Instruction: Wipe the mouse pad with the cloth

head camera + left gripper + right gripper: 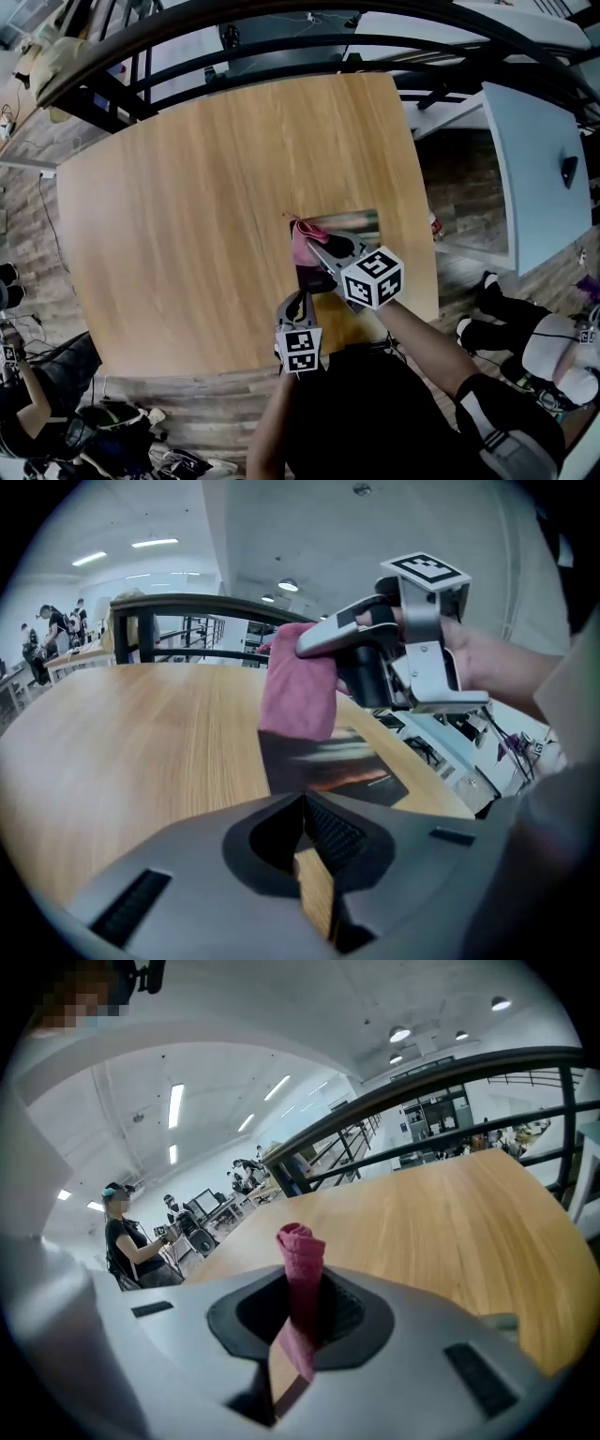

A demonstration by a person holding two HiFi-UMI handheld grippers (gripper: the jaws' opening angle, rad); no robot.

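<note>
Clamping a pink cloth [300,1246] between its jaws, my right gripper [296,1321] holds it bunched over the dark printed mouse pad [349,772] on the wooden table [187,206]; I cannot tell whether cloth and pad touch. My left gripper [311,850] sits near the pad's edge, jaws together, empty. Judgement: the wipe is at its start; the next move calls for pressing down and sweeping across. The pad's print is unreadable, and no brand shows.
</note>
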